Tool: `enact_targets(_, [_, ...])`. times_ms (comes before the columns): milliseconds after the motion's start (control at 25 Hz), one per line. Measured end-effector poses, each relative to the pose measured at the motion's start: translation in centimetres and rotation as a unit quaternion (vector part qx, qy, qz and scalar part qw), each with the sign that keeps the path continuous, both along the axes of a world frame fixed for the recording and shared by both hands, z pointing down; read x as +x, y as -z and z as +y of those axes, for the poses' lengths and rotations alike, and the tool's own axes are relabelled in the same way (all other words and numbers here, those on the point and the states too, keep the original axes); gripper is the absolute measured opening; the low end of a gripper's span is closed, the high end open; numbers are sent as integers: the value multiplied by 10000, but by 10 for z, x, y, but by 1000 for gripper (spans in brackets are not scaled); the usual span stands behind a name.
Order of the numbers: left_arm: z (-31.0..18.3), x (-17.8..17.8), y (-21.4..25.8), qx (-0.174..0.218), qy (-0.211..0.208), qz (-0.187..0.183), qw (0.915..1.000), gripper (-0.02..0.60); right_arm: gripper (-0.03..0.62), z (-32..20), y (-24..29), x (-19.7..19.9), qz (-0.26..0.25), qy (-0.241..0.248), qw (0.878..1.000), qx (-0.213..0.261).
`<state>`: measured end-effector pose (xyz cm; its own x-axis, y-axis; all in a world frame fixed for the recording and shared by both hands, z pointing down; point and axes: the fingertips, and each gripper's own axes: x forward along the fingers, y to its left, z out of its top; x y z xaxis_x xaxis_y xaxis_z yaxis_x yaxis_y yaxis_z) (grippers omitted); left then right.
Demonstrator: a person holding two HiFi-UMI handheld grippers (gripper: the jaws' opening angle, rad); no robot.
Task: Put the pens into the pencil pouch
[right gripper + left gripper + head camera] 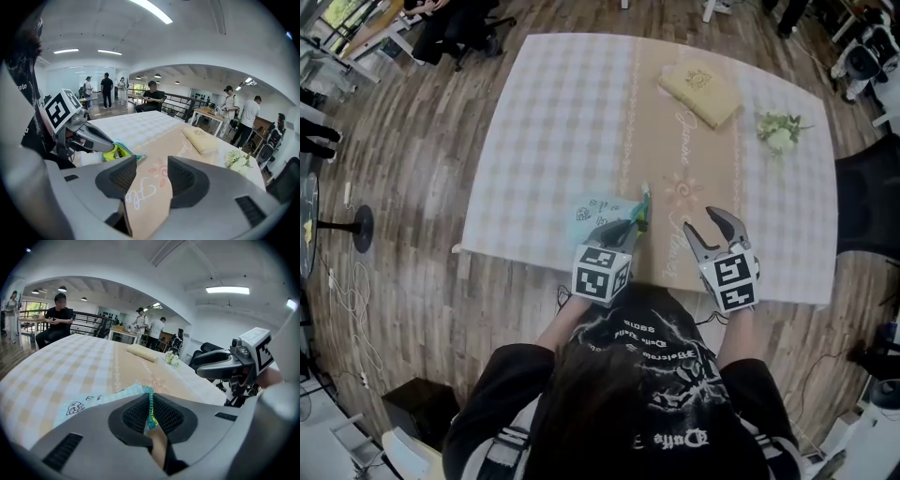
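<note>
A light blue pencil pouch [598, 210] with cartoon prints lies on the table near the front edge. My left gripper [628, 228] is shut on its teal zip edge [150, 401] and holds the mouth up. In the right gripper view the pouch [116, 152] gapes and shows a yellow-green lining with a dark thing inside. I cannot tell whether that is a pen. My right gripper [705, 225] hangs just right of the pouch over the beige runner [150, 187]. It is open, with nothing between its jaws. No loose pen shows on the table.
A folded beige cloth bundle [701, 92] lies at the far end of the runner, and a small white flower bunch [780, 131] lies right of it. The checked tablecloth [553, 122] covers the table. A dark chair [867, 202] stands at the right; people stand beyond the table.
</note>
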<state>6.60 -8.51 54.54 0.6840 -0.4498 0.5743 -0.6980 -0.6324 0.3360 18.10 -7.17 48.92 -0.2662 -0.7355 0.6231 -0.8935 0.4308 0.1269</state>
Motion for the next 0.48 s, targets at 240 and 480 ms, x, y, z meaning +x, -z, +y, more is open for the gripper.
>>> enact_targets(240, [20,13,-10,-423,-199,-557,9974,41,218,9,3,16,-176,-113,9998,-71])
enact_targets(480, [21,20,-19,-727,-239,-86,9970,149,220,6,-14,25,-151,-179,9997,-69])
